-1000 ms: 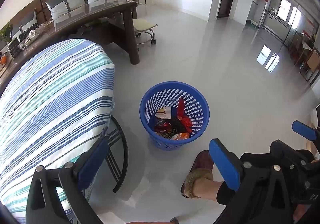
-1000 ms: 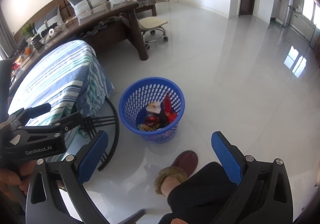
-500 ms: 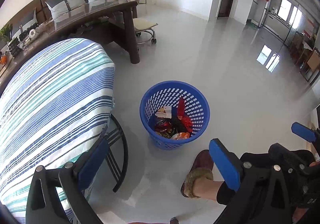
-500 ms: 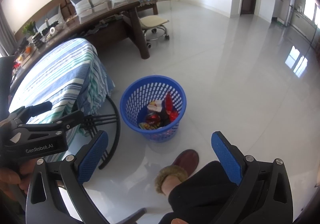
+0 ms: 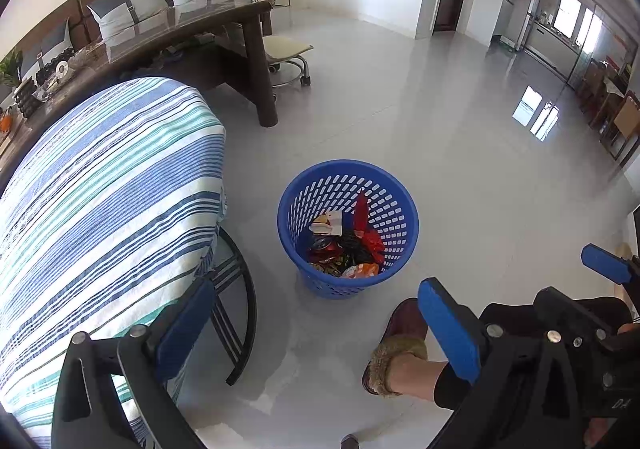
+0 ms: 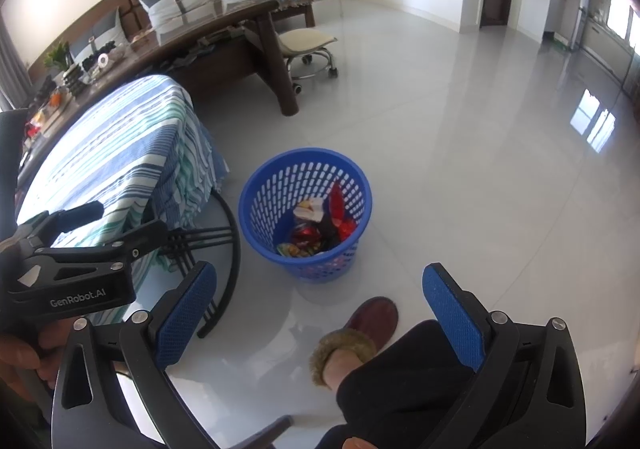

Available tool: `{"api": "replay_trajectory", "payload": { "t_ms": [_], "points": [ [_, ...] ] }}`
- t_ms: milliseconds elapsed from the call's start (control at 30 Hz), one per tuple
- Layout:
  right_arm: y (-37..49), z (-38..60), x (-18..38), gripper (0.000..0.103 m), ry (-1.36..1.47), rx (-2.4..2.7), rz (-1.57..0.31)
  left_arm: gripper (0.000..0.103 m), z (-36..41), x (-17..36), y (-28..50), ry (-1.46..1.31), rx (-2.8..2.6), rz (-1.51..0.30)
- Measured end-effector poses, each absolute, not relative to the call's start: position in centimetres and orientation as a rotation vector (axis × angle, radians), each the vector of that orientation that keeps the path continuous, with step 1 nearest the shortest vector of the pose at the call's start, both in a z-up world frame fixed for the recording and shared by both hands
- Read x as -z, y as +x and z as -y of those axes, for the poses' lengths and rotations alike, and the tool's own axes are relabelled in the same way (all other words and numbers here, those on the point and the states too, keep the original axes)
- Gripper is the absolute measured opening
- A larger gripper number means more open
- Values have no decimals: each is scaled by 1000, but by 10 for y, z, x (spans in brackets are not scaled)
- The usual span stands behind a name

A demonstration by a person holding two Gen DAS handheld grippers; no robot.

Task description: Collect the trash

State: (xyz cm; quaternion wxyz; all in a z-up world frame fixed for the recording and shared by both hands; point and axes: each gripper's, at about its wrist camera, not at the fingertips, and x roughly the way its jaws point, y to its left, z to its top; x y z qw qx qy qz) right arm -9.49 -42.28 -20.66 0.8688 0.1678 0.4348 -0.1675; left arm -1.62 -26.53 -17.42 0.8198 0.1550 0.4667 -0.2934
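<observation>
Basket (image 5: 296, 209) upright, mouth up, wrappers (image 5: 344, 245) inside.

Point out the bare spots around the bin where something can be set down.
Open floor lies bare beyond and right of the blue basket. The striped tablecloth top is bare too. Crowded: the strip between basket and slipper, the table's black legs, and the cluttered long wooden table. The basket already holds wrappers.
</observation>
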Motion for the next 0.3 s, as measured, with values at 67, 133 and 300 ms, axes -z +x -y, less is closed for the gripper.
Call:
{"api": "replay_trajectory", "payload": {
  "t_ms": [67, 133, 300],
  "points": [
    [-95, 424, 208, 103, 354, 354, -914, 103, 266, 174, -17, 330, 620, -992],
    [-96, 425, 209, 103, 359, 356, -916, 103, 265, 175, -17, 321, 611, -988],
    [-96, 426, 209, 103, 364, 360, -918, 102, 265, 174, -19, 327, 619, -992]
  ]
}}
